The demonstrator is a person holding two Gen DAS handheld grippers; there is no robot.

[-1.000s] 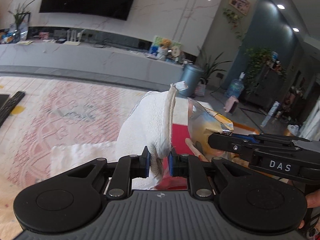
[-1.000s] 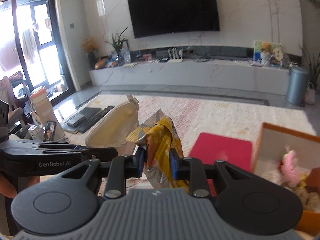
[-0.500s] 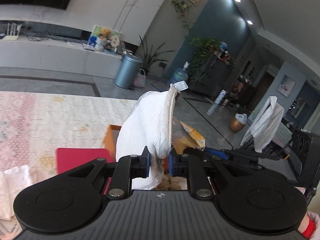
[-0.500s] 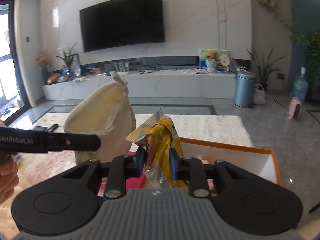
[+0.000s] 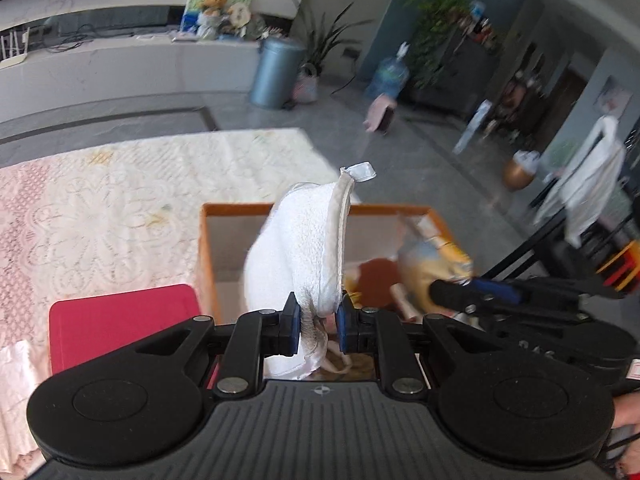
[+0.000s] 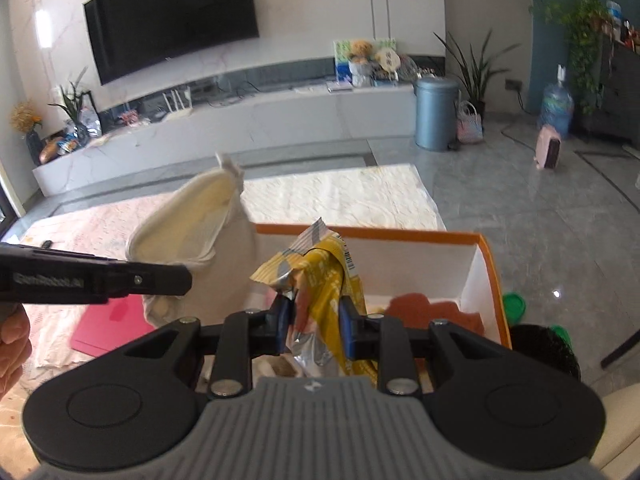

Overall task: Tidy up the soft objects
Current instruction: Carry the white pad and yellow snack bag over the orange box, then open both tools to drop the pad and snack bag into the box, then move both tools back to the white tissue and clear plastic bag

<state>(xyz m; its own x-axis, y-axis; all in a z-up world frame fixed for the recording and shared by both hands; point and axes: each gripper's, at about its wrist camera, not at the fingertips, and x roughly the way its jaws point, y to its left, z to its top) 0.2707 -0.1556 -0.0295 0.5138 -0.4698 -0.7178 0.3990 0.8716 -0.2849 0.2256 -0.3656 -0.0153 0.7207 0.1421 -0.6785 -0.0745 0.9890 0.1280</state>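
Grey floor tiles and a pale lace-patterned rug (image 5: pixel 120 208) fill the living room, and on the rug stands an orange-rimmed box (image 5: pixel 208 248) with white inner walls, the landmark for everything else. Just left of the box lies a flat red mat (image 5: pixel 120 320). Above the box's left half, the left gripper (image 5: pixel 318 322) has its fingers pinching the lower edge of a white cloth pouch (image 5: pixel 300 248), which stands up from the pads with a small tag at its top. Over the box's middle, the right gripper (image 6: pixel 314 320) has its fingers clamped on a crumpled yellow snack packet (image 6: pixel 328 272). Inside the box a reddish-brown soft thing (image 6: pixel 424 308) rests against the far right wall. Beyond the box, a blue-grey bin (image 6: pixel 436 112) stands at the end of a long white worktop (image 6: pixel 240 128) beneath a wall-mounted television (image 6: pixel 172 16).
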